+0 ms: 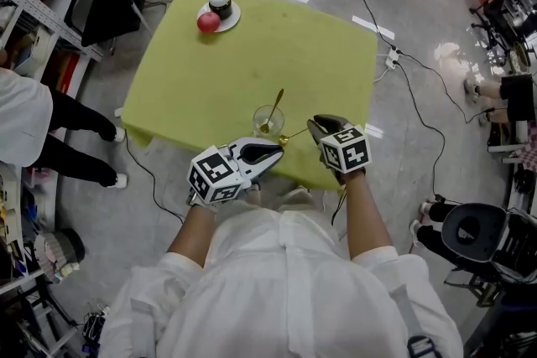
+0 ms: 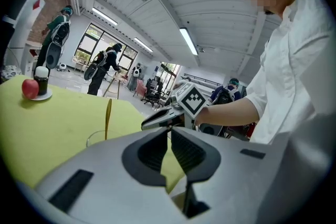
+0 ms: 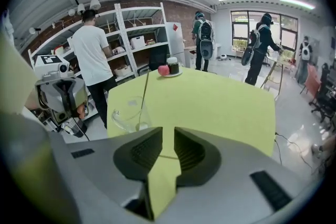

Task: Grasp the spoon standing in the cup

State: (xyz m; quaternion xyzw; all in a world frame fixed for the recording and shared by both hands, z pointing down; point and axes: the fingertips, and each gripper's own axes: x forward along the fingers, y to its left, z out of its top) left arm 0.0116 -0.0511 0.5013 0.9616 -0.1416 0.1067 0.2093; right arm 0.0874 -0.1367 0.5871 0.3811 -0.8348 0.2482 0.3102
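The approach is in hand: the spoon (image 1: 274, 109) stands leaning in the cup (image 1: 258, 120) near the front edge of the desk (image 1: 193, 88), not yet grasped. The right tool (image 1: 312, 125) hovers just beside the cup, jaws narrowly apart and pinching nothing (desk shows through the gap). The left tool (image 1: 278, 146) has its tips together. Next, the right tool likely needs to widen, then close on the upper handle
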